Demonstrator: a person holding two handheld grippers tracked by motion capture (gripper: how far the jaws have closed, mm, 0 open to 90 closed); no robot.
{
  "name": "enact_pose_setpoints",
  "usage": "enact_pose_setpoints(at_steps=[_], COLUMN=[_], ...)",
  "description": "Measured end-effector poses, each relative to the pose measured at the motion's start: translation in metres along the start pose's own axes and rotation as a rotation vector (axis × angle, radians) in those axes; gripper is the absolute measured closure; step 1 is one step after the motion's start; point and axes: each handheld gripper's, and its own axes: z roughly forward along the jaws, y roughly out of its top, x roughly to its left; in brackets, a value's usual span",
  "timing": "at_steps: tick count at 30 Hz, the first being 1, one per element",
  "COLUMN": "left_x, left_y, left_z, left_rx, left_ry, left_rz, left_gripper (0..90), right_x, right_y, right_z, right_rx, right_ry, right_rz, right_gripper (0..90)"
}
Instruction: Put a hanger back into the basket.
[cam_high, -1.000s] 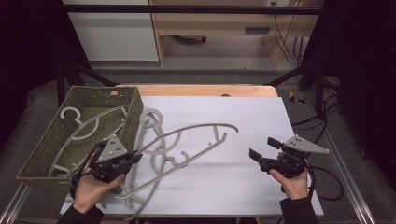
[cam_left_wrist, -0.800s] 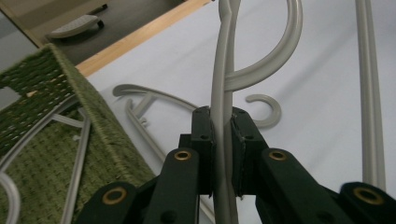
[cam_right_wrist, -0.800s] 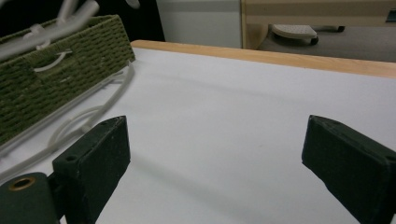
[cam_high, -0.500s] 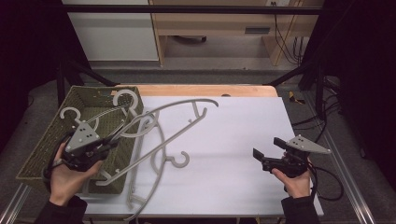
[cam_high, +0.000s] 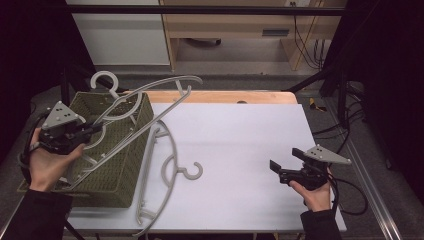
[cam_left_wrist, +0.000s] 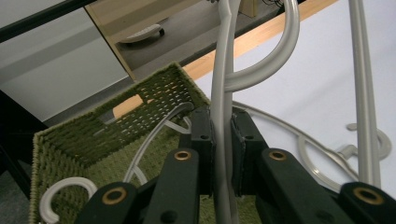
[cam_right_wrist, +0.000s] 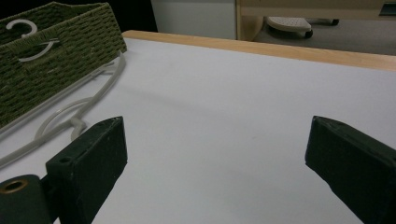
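Observation:
My left gripper is over the green woven basket, shut on the bar of a grey plastic hanger. The hanger is tilted, its hook up at the back and its long bar slanting down into the basket. In the left gripper view the jaws pinch that hanger just above the basket. A second grey hanger lies flat on the white table beside the basket. My right gripper hovers open at the table's right front, nothing between its jaws; it faces the basket.
Another hanger lies inside the basket, its hook showing above the rim. The white table top has a wooden strip along its far edge. A cabinet and a wooden desk stand beyond it.
My left gripper has lifted the held hanger up and farther left, so it now hangs tilted over the basket. The hanger on the table and my right gripper have barely moved.

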Motion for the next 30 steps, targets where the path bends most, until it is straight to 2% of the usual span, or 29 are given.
enact_pose_setpoints(at_steps=[5,6,8,9,15,19,20,30], left_x=[0.017,0.017,0.027,0.027,0.048,0.056,0.060,0.073], left_y=[-0.004,-0.004,-0.009,-0.009,-0.031,-0.042,-0.049,-0.073], left_z=[0.002,0.002,0.003,0.003,0.005,0.007,0.008,0.010], left_rx=[0.001,0.001,0.000,0.000,0.015,0.028,0.052,0.123], left_ry=[0.038,0.038,0.053,0.053,0.095,0.114,0.122,0.174], left_rz=[-0.017,-0.017,-0.024,-0.024,-0.049,-0.068,-0.069,-0.067], left_gripper=[81.5,81.5,81.5,81.5,81.5,81.5,81.4,81.5], right_x=[0.000,0.000,0.001,0.001,0.001,0.002,0.002,0.002], right_y=[0.000,0.000,0.000,0.000,-0.001,-0.001,-0.001,-0.002], right_z=[0.001,0.001,0.001,0.002,0.002,0.004,0.004,0.005], right_rx=[0.006,0.006,0.010,0.012,0.013,0.021,0.022,0.026], right_ry=[0.005,0.005,0.004,0.003,0.008,0.005,0.007,0.004], right_rz=[-0.003,-0.003,-0.006,-0.008,-0.012,-0.015,-0.013,-0.011], right_gripper=[5.7,5.7,5.5,5.5,5.4,5.3,5.2,5.2])
